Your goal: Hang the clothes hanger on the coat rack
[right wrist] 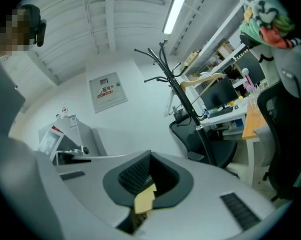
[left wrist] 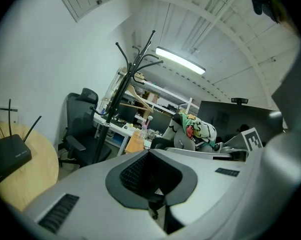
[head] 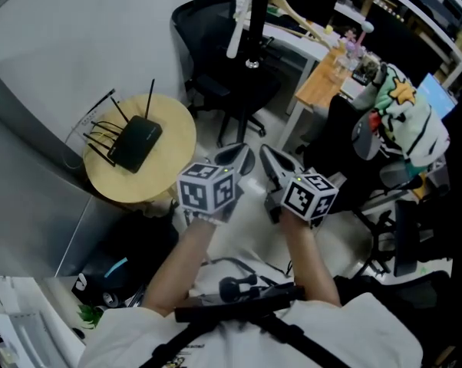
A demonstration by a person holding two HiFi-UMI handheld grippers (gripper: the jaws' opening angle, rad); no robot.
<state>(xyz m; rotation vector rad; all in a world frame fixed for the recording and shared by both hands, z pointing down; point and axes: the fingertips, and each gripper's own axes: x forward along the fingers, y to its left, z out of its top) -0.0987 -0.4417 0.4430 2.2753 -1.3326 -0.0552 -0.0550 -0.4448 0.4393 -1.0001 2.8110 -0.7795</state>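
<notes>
- Hanger, the wooden one, is at the top centre of the head view. As far as I can judge from this steep angle, it already hangs on the coat rack. The right gripper view shows it slung from one of the rack's arms, right of centre
- Left gripper sits mid-frame with its jaws pressed together on nothing
- Right gripper, just beside it, is likewise closed and holds no object. I see a small tan scrap at its pad, tape perhaps
- Both tools are well apart from the rack, with a black office chair in the frame between
- I read the hanging step as finished
- Next I would only confirm that the hook sits properly over its peg, keeping the jaws clear of the rack's arms
</notes>
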